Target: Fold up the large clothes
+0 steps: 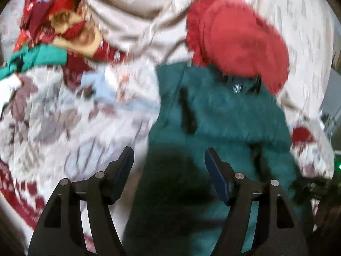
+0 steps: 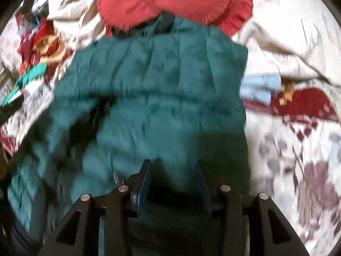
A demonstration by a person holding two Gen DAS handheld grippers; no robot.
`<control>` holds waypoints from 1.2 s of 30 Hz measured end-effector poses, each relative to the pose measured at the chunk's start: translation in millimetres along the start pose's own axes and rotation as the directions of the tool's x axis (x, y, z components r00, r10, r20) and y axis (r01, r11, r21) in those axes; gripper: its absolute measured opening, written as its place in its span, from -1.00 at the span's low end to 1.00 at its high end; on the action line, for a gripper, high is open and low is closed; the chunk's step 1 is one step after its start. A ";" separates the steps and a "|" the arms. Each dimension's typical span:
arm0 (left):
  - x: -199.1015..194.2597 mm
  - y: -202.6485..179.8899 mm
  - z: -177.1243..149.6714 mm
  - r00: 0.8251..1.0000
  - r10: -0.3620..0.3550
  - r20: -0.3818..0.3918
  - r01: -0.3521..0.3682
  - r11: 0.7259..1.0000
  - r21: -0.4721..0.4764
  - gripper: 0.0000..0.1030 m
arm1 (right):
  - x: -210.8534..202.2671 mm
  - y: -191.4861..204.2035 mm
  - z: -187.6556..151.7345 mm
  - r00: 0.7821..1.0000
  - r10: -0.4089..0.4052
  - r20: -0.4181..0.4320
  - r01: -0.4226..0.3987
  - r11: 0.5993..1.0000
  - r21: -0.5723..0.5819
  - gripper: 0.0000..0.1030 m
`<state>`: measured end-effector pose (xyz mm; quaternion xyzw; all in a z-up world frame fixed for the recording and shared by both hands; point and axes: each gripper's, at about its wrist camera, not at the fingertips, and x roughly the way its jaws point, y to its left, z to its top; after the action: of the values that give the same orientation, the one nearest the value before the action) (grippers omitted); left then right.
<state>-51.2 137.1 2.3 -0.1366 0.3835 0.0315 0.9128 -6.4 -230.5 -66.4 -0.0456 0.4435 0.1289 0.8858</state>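
Note:
A teal quilted jacket (image 1: 213, 111) lies spread on a patterned bedspread (image 1: 53, 117), its collar end against a red round cushion (image 1: 238, 36). My left gripper (image 1: 169, 155) hangs open just above the jacket's near left edge, with nothing pressed between its pads. In the right wrist view the jacket (image 2: 159, 85) fills most of the picture. My right gripper (image 2: 173, 168) sits low on its near edge, and teal fabric fills the narrow gap between the pads. Both views are blurred.
A heap of red, yellow and green clothes (image 1: 53, 25) lies at the far left, also in the right wrist view (image 2: 40, 42). A beige blanket (image 1: 132, 4) is bunched behind it. A light blue cloth (image 2: 260, 87) lies right of the jacket on the bedspread (image 2: 298, 160).

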 end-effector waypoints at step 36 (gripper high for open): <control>-20.2 34.9 -111.8 0.930 -0.314 -0.190 0.298 0.948 -0.109 -0.39 | -44.4 -55.2 -174.6 0.942 0.304 0.140 -0.332 0.905 0.266 0.33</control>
<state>-148.3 141.1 -66.0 -0.2329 0.4480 -0.1103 0.8561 -152.2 -326.0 -138.0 0.1620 0.4161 0.2081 0.8702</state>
